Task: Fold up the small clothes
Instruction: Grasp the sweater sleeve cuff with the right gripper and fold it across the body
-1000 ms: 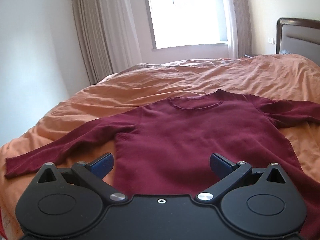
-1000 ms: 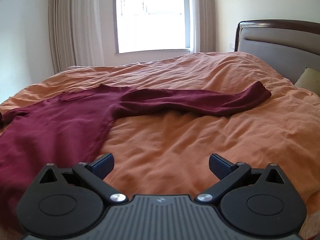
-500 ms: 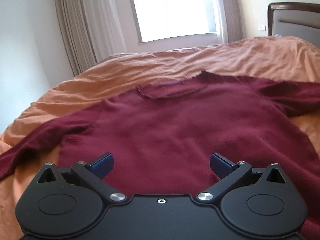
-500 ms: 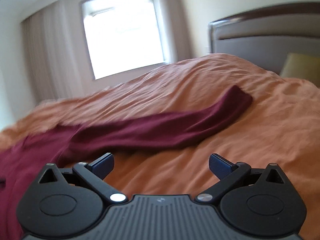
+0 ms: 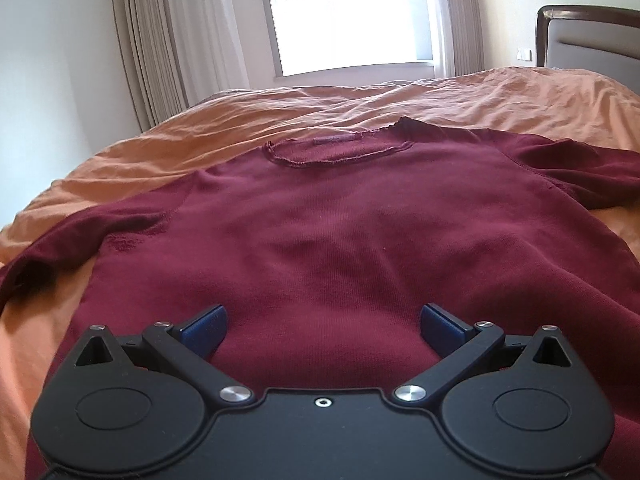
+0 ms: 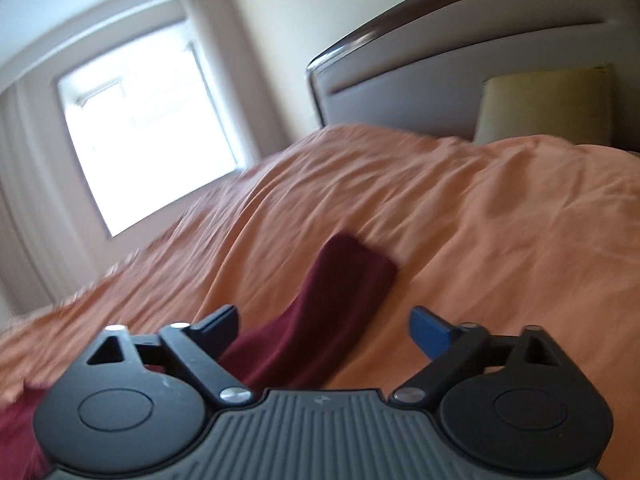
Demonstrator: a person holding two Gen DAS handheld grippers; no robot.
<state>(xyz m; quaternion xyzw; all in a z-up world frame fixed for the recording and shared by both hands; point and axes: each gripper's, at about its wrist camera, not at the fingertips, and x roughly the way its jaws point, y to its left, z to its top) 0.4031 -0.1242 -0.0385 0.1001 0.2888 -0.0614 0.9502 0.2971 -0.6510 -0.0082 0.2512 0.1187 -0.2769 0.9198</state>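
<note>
Flat on the bedspread lies the maroon sweater.

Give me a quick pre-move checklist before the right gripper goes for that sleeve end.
1. Right gripper open: ok, jaws wide apart, nothing between them.
2. Sleeve lined up ahead of it: ok, cuff end lies just beyond the fingers.
3. Right view sharp enough to judge contact: not ok, blurred and tilted.
4. Left gripper open: ok, empty, over the sweater body.
5. Sweater spread flat on the bedspread: ok, neckline facing away.
6. Other sleeve laid straight: cannot tell, it runs out of view.
</note>
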